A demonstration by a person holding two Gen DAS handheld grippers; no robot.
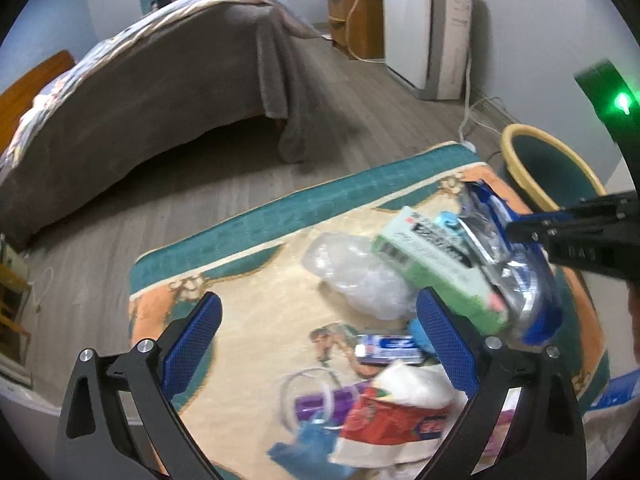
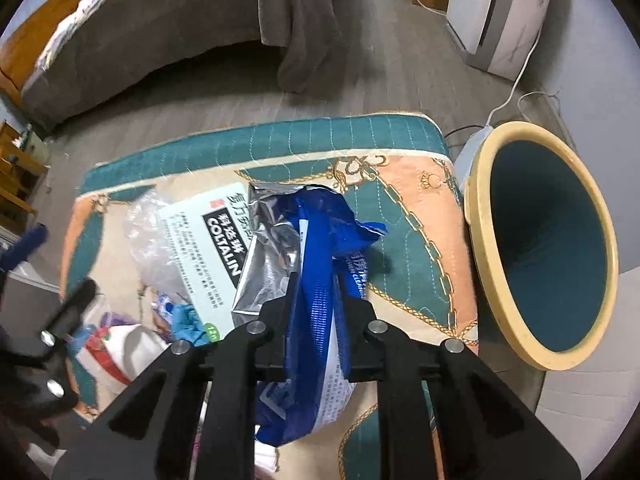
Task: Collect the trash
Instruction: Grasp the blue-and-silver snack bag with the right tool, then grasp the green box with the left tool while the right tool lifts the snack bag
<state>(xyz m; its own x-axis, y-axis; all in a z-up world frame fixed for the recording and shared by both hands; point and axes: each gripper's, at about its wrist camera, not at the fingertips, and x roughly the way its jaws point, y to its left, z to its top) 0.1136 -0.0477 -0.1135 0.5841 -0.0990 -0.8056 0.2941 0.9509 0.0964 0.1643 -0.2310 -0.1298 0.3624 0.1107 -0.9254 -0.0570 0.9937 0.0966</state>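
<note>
My right gripper (image 2: 316, 284) is shut on a blue and silver foil pouch (image 2: 312, 240) and holds it above the patterned mat (image 2: 424, 240); the pouch also shows in the left wrist view (image 1: 516, 264), with the right gripper (image 1: 516, 232) beside it. A teal bin with a yellow rim (image 2: 544, 240) stands just right of the mat, also in the left wrist view (image 1: 548, 168). My left gripper (image 1: 320, 332) is open and empty above a pile of trash: a green Coltalin box (image 1: 432, 264), clear plastic wrap (image 1: 360, 276), a red and white wrapper (image 1: 396, 416), a purple packet (image 1: 320, 404).
A bed with a grey blanket (image 1: 172, 92) stands across the wood floor. A white appliance (image 1: 428, 28) and a wooden nightstand (image 1: 352, 20) stand against the far wall. A white cable (image 2: 516, 96) runs on the floor near the bin.
</note>
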